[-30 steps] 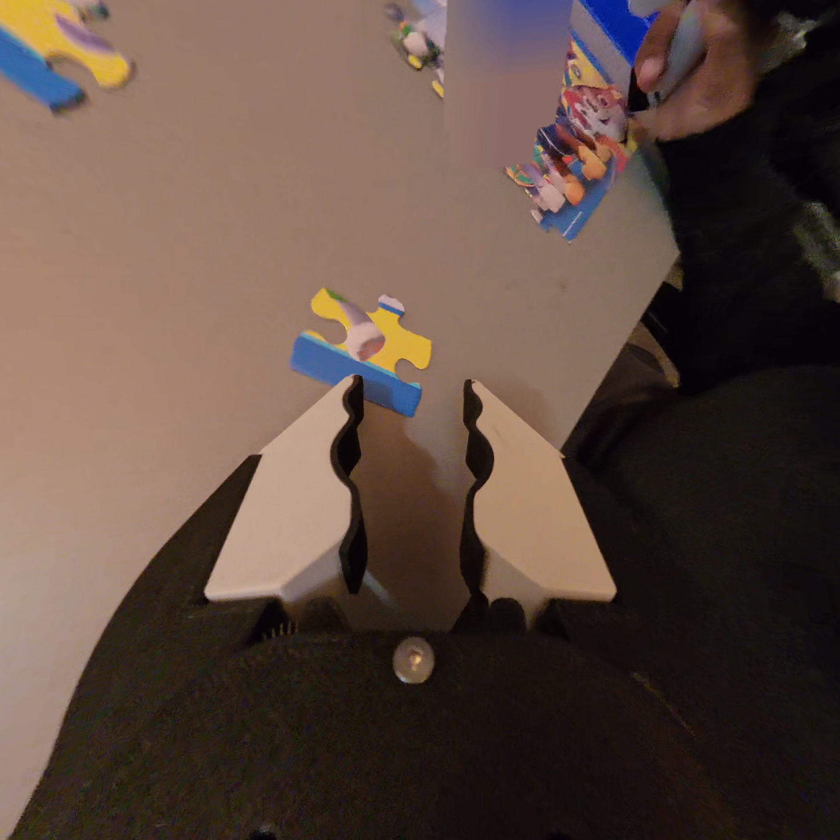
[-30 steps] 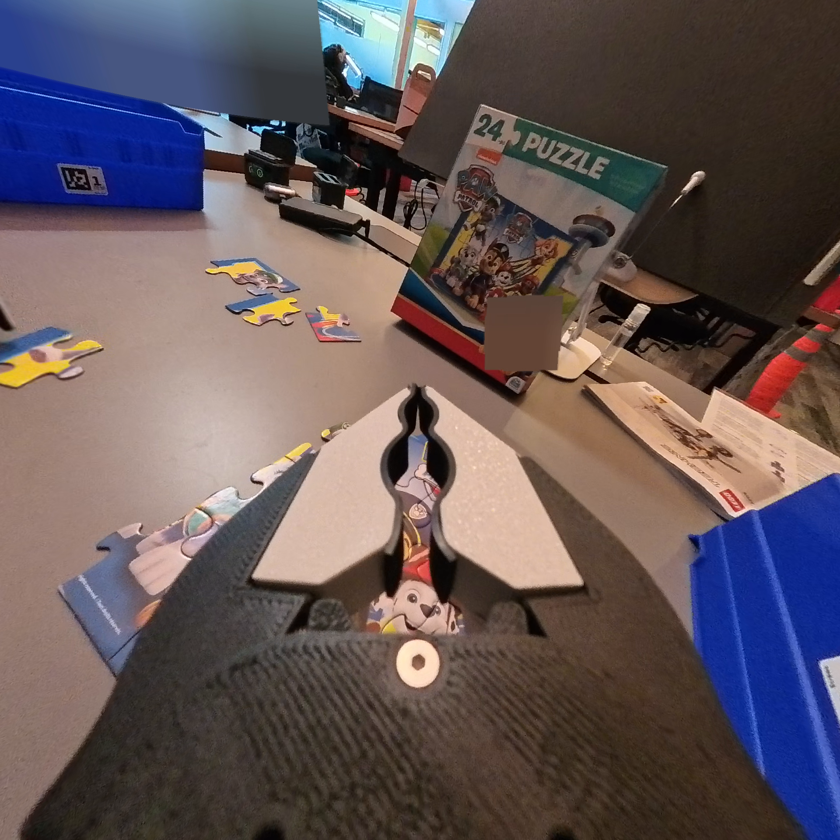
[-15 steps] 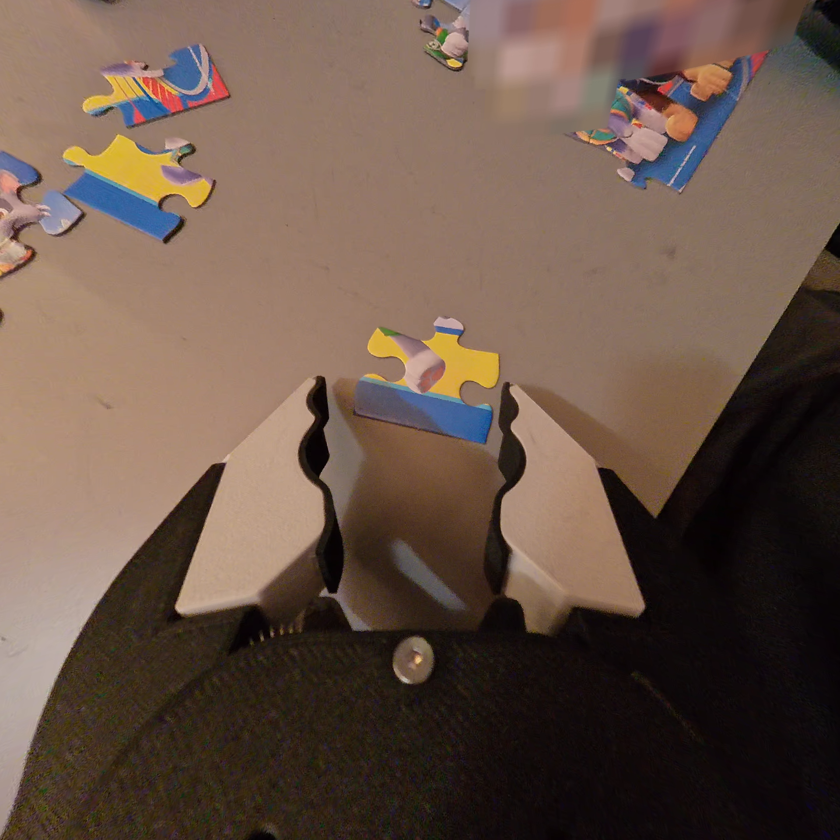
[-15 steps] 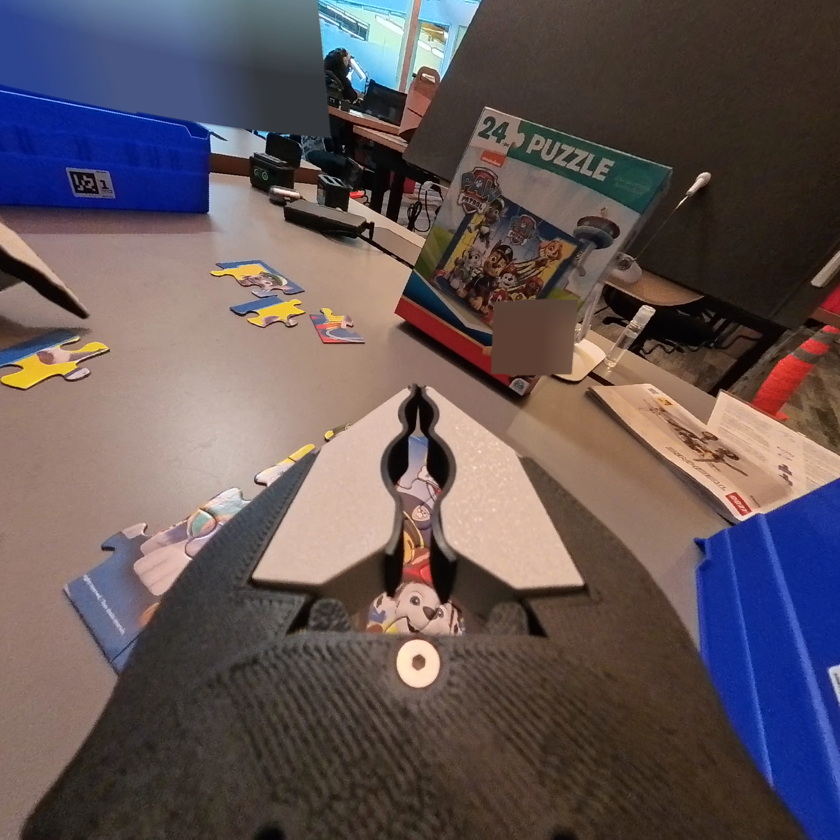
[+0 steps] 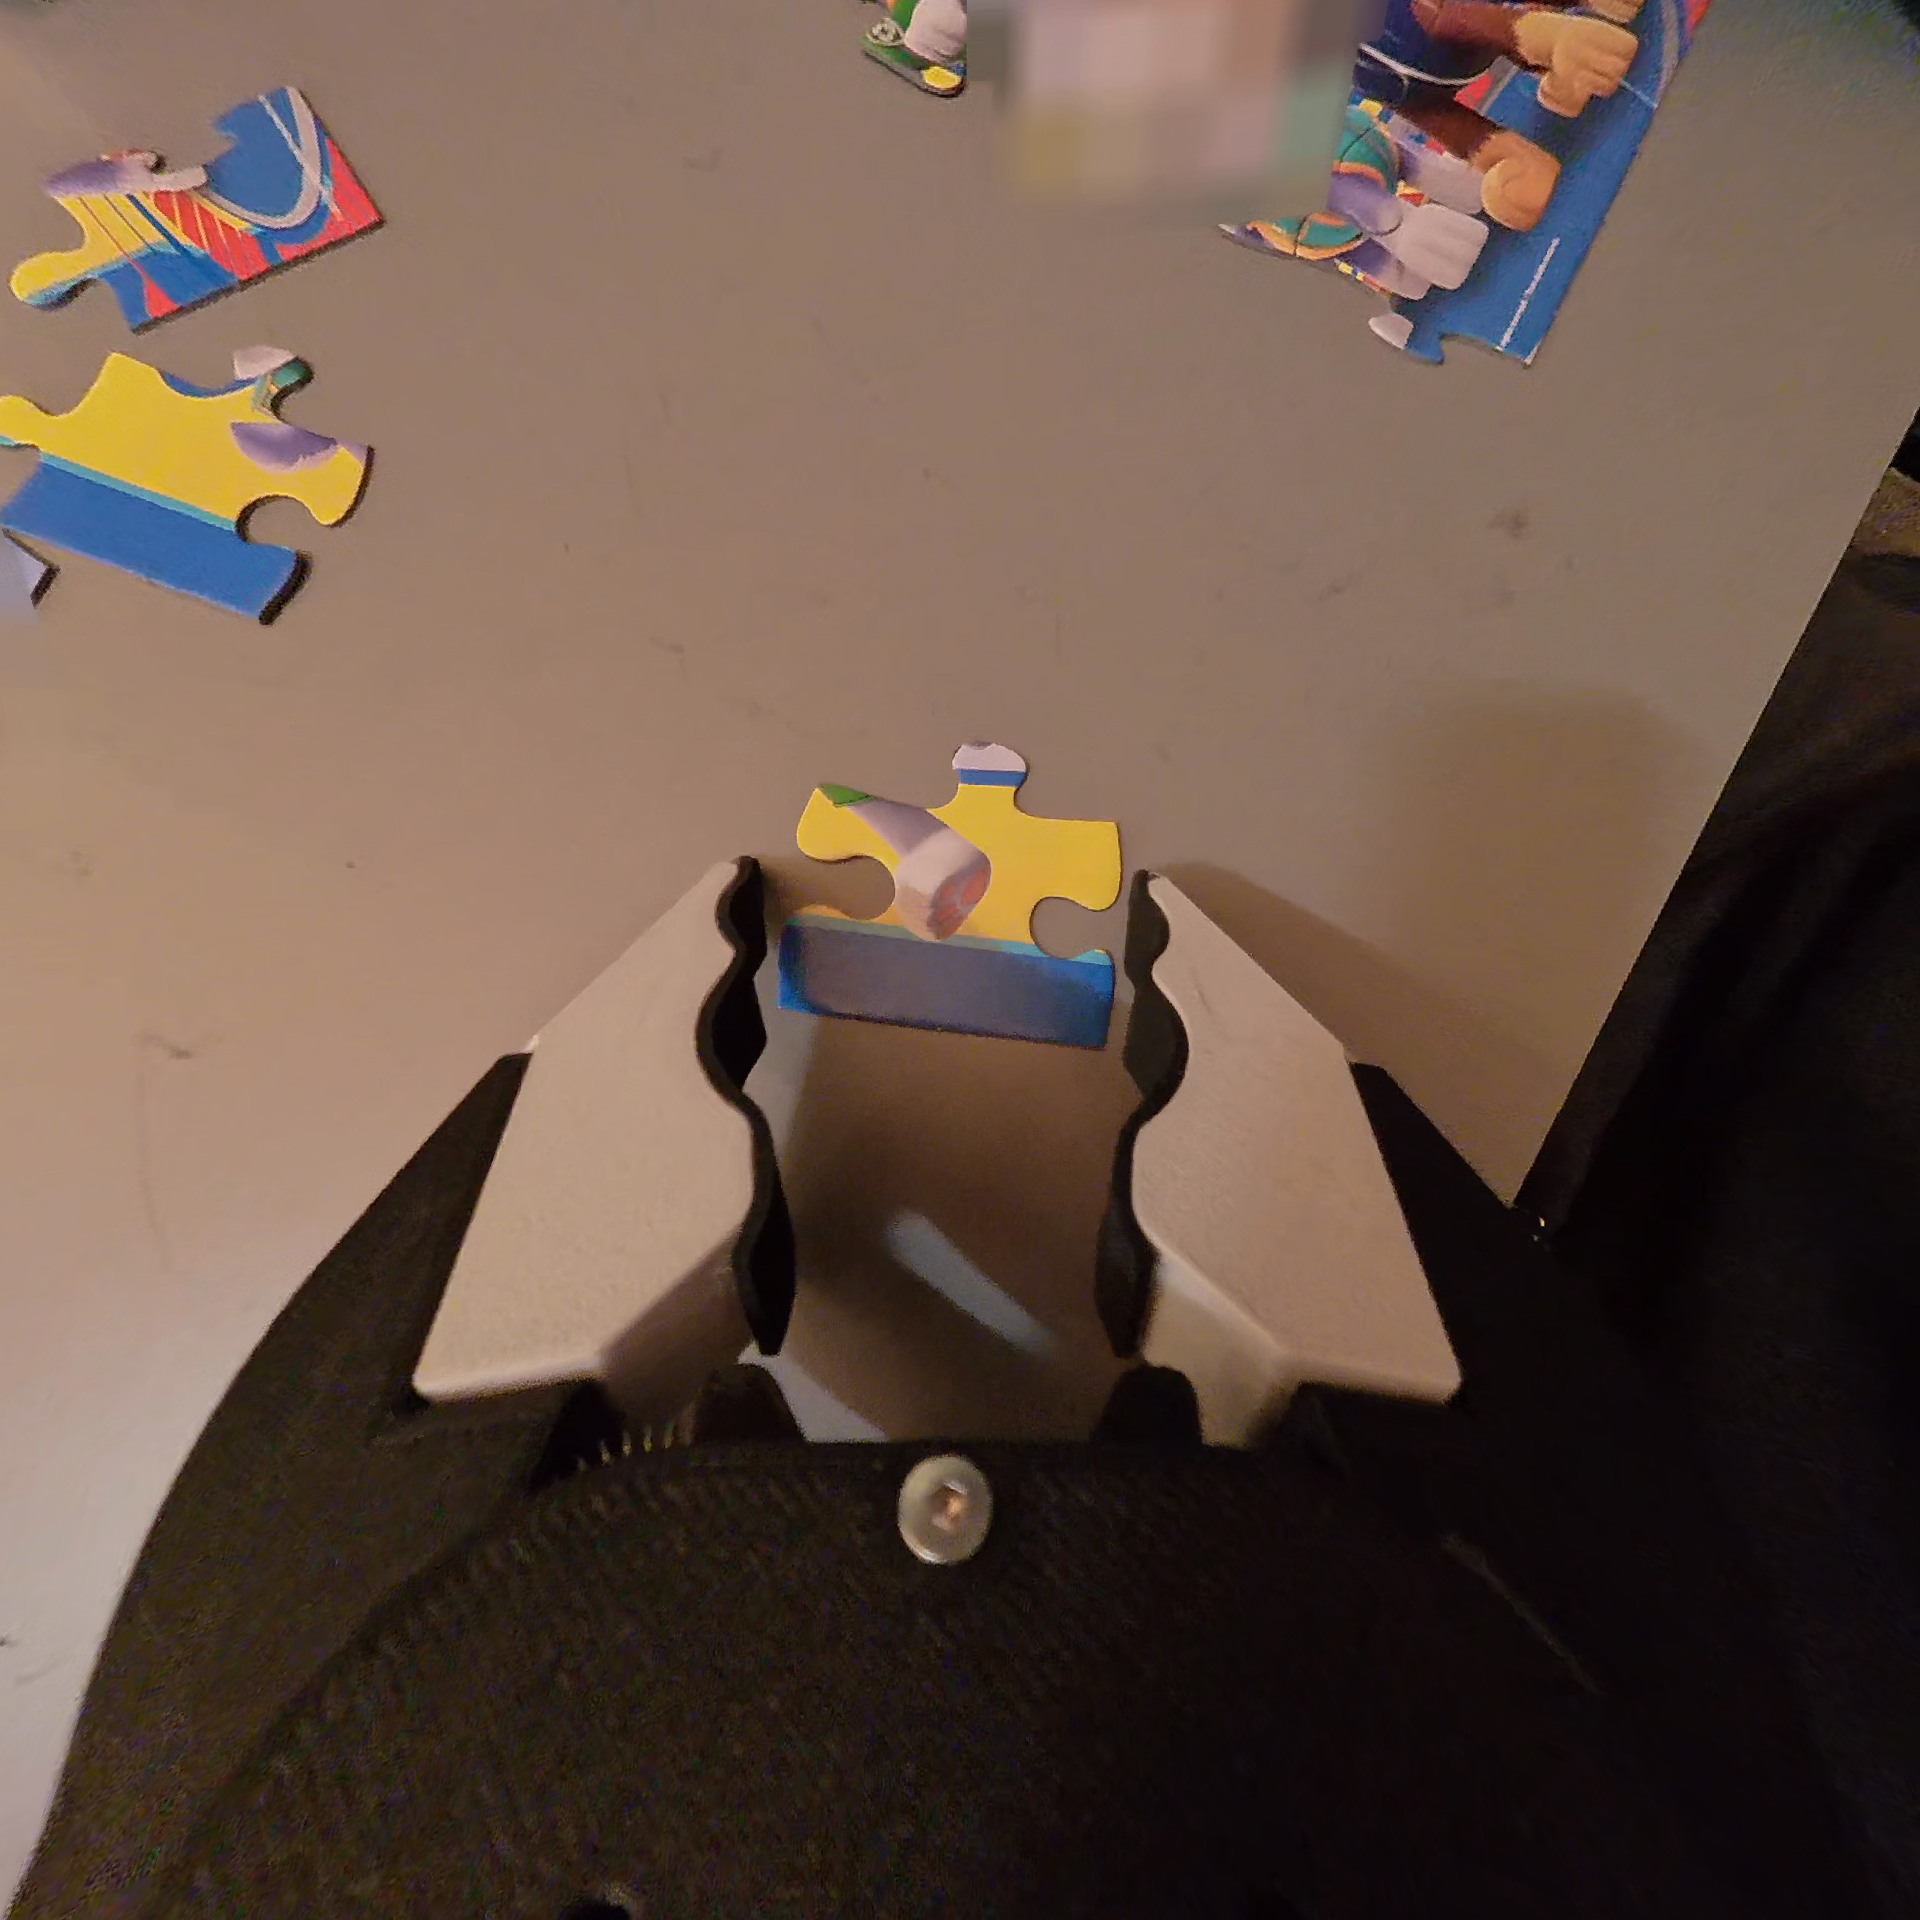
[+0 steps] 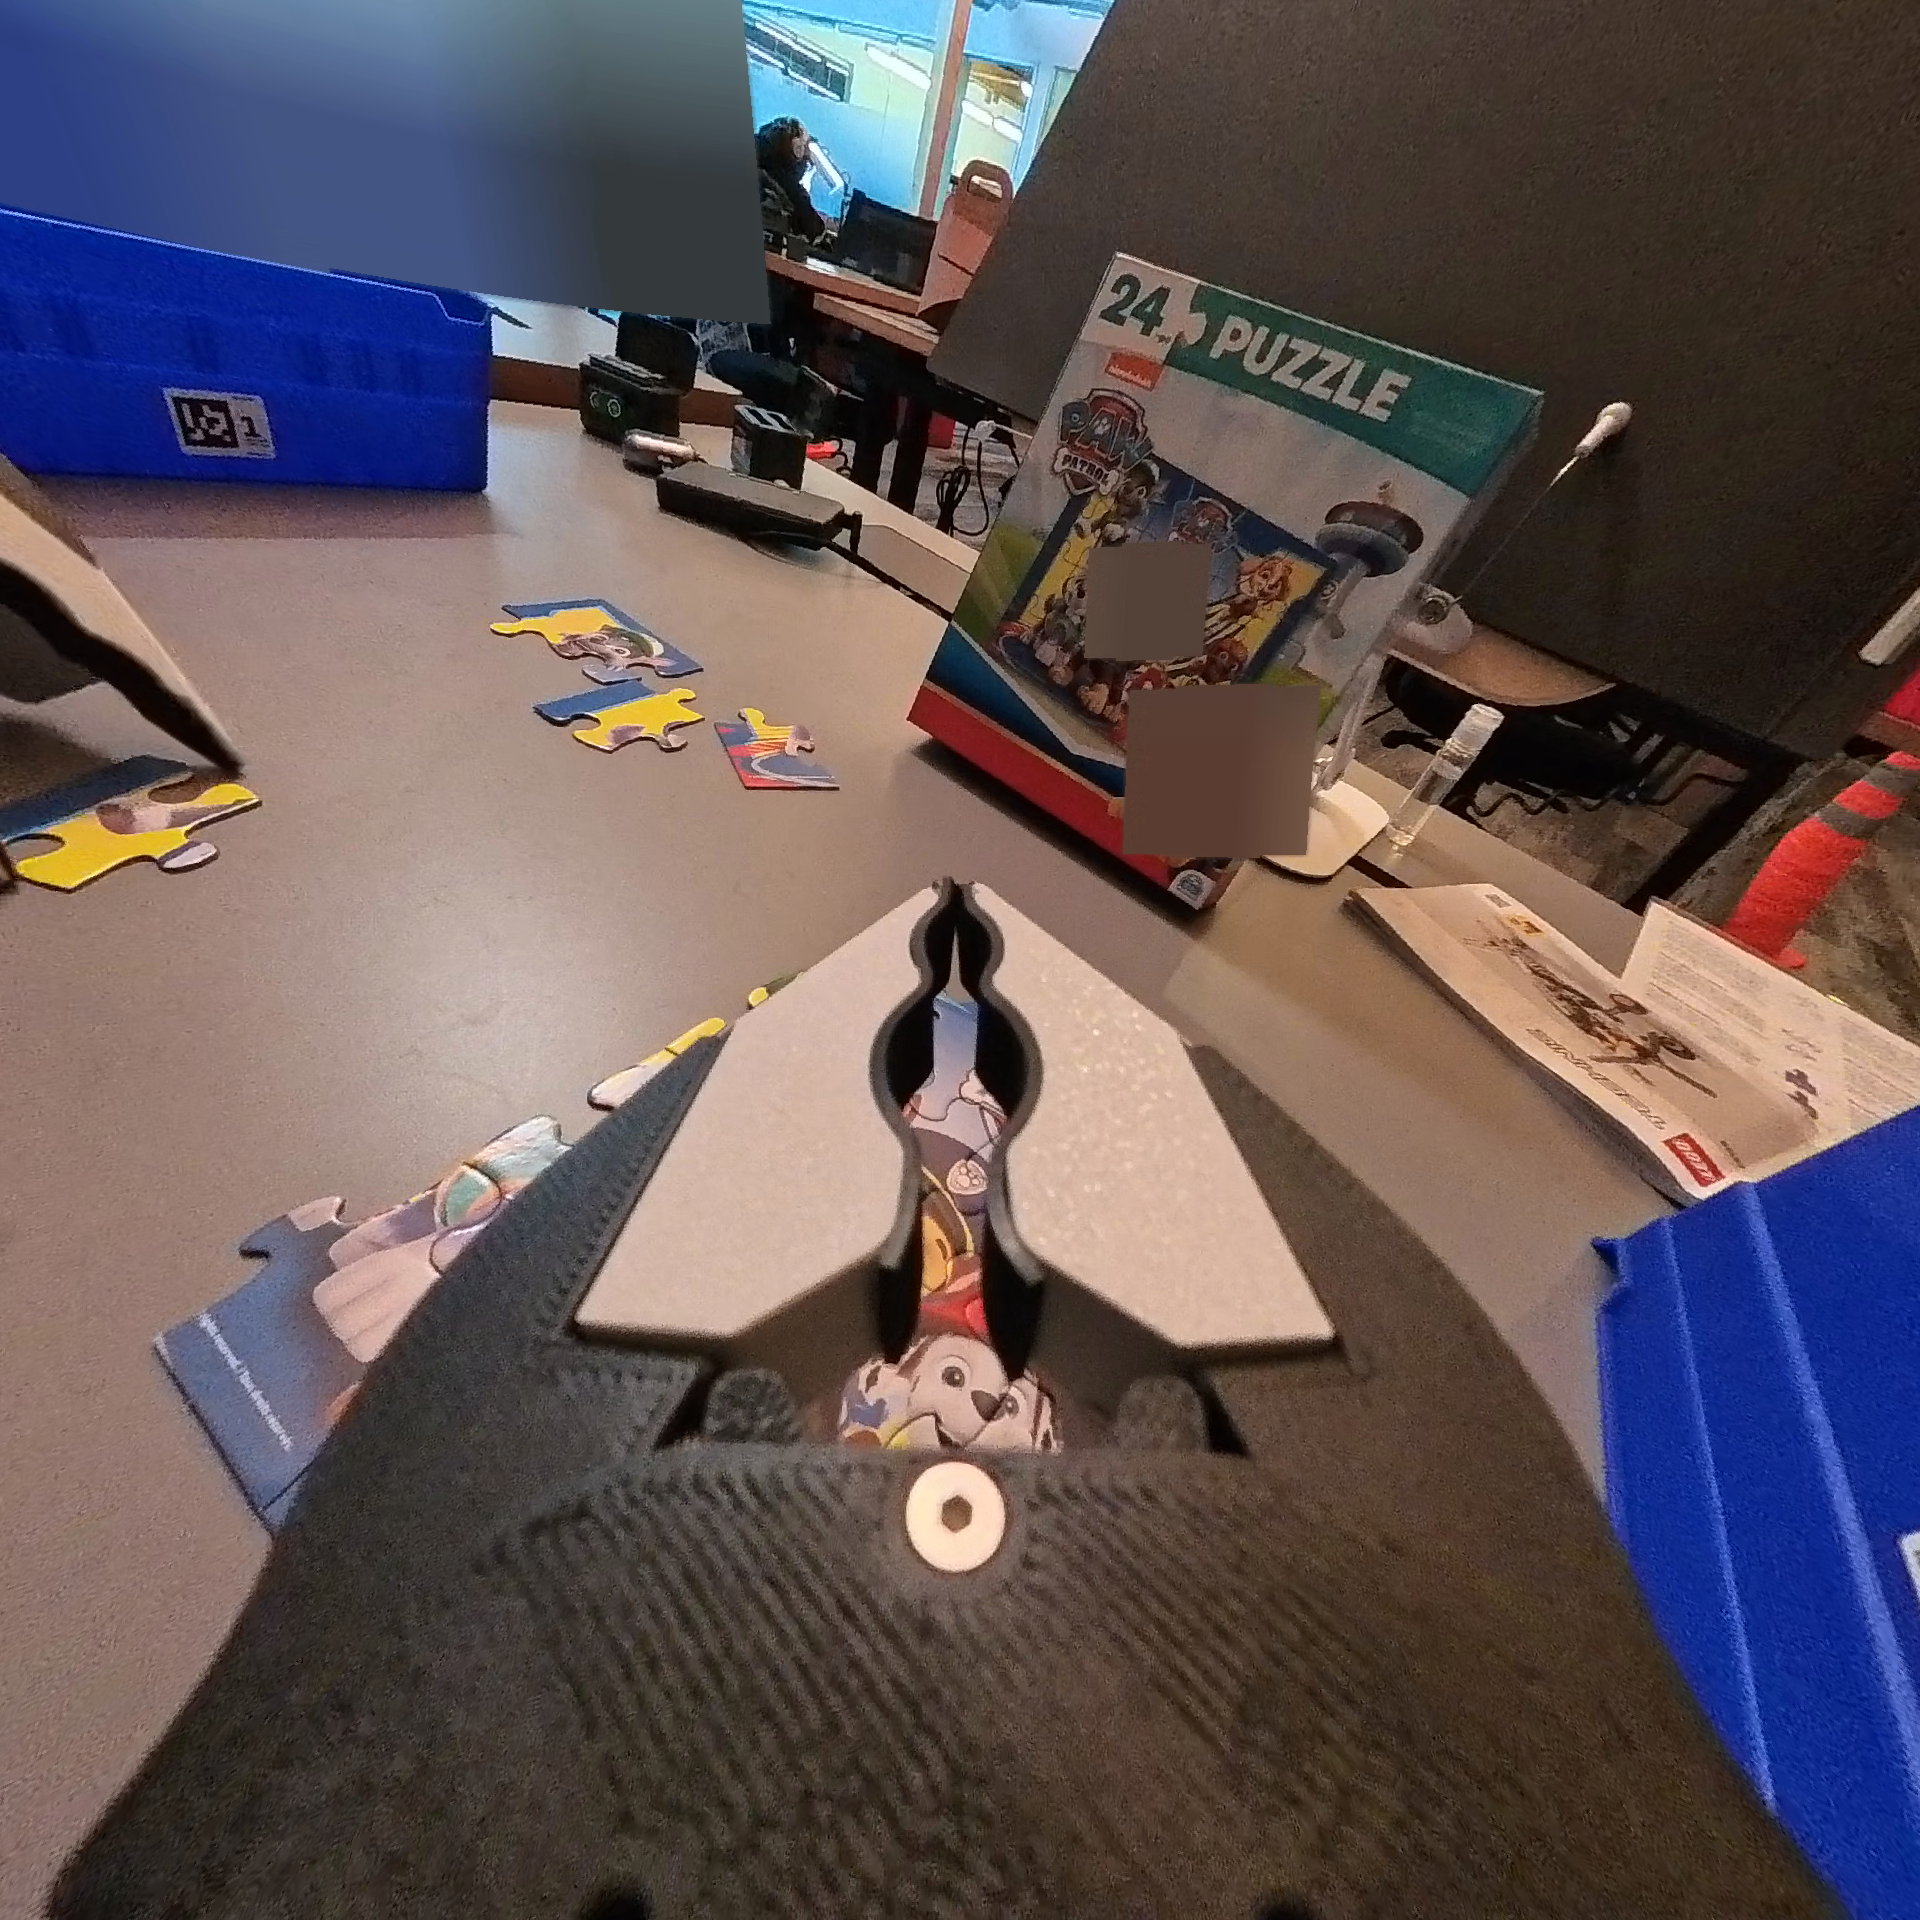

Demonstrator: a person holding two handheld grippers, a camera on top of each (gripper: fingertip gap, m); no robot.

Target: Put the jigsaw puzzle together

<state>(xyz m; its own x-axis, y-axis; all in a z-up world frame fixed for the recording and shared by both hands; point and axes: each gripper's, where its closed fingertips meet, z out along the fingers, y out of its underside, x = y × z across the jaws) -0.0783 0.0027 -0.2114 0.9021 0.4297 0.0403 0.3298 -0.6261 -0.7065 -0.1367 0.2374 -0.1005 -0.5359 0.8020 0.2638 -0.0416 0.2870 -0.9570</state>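
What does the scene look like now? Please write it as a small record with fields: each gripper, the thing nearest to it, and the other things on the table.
left gripper: open, low over the grey table
nearest to left: yellow and blue puzzle piece, flat between the fingertips, small gaps at both sides
right gripper: shut, holds nothing
under right: joined puzzle section
loose pieces: yellow-blue piece; red-blue piece
also: puzzle box standing upright; blue bin; open booklet

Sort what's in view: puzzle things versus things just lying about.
Puzzle things:
- yellow-and-blue piece between the open left gripper's fingers, untouched
- loose pieces
- assembled section under the shut right gripper
- puzzle box

Lying about:
- blue bins
- booklet
- spray vial
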